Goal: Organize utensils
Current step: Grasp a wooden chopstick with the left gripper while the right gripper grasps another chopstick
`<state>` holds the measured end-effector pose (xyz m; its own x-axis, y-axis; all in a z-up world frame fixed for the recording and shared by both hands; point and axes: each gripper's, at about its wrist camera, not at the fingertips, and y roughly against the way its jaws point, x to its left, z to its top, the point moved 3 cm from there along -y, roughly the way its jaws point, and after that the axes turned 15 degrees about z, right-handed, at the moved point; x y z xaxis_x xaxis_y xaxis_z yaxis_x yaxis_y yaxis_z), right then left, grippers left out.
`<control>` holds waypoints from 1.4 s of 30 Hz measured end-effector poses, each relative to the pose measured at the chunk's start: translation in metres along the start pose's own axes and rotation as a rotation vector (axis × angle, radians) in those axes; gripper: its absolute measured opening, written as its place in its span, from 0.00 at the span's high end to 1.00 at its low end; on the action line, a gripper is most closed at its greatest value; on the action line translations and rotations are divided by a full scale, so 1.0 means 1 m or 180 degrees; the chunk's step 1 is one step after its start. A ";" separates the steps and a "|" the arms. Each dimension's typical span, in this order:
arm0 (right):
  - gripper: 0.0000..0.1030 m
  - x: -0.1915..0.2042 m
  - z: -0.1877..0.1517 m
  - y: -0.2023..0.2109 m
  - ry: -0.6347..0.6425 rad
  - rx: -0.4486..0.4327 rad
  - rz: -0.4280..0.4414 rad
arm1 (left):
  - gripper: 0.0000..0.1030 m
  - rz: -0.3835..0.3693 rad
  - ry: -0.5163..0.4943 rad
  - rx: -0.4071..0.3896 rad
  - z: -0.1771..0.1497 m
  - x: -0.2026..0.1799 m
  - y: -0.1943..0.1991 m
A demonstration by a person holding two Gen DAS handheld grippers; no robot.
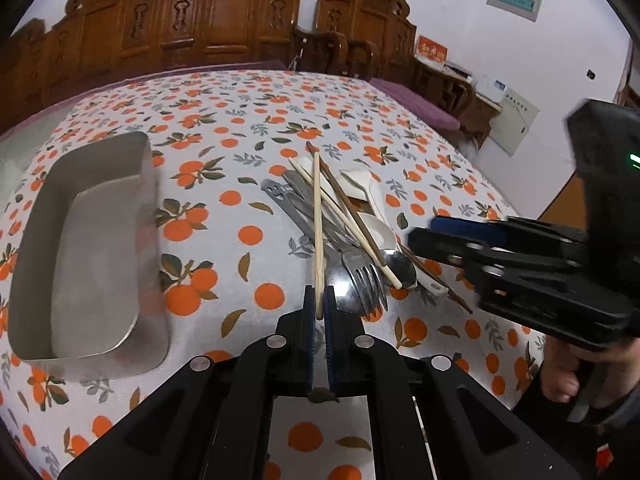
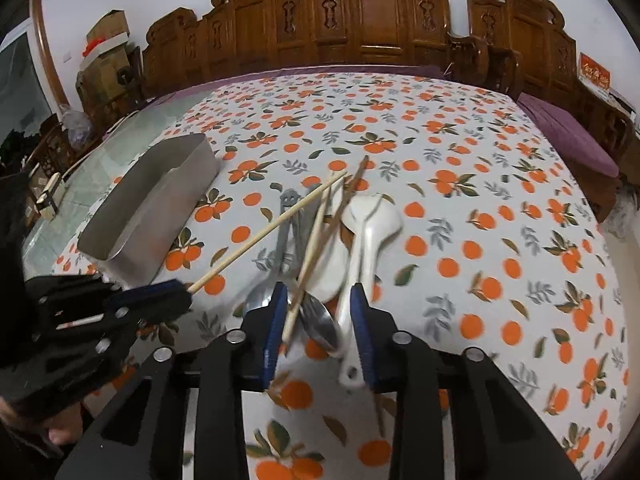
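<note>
Left gripper [image 1: 319,300] is pinching one pale chopstick [image 1: 317,216] by its near end, its far end resting on the utensil pile [image 1: 352,248]. Right gripper [image 2: 320,304] is hanging agape over the pile's near ends, grasping nothing. Next, probably: carrying the chopstick left to the metal tray [image 1: 92,240].

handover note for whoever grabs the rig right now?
Left gripper: jaws shut on one end of a pale chopstick, the rest angled over the pile.
Right gripper: jaws open, straddling the pile's near end, gripping nothing.
Utensil pile on the tablecloth: fork, metal spoons, white spoons, more chopsticks.
Metal tray to the left of the pile, nothing in it.
Done: nothing sorted. Left: everything.
</note>
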<state>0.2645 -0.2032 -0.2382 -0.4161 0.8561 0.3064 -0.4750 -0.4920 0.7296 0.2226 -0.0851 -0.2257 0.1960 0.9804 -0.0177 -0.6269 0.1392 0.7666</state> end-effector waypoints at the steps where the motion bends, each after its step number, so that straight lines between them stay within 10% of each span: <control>1: 0.69 0.000 0.001 -0.003 -0.0010 0.0008 -0.0007 | 0.97 0.0002 0.0002 -0.0033 0.000 0.002 0.003; 20: 0.95 0.000 0.008 -0.035 -0.0168 0.0188 -0.0116 | 0.97 0.0007 0.0064 -0.0228 0.006 0.018 0.036; 42: 0.95 0.028 0.026 0.027 0.0171 -0.0272 -0.0232 | 0.97 0.0519 0.0091 -0.0435 0.015 0.047 0.084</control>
<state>0.2596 -0.1882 -0.1939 -0.4180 0.8815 0.2195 -0.5689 -0.4424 0.6933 0.1908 -0.0297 -0.1524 0.0635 0.9948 0.0797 -0.7453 -0.0059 0.6667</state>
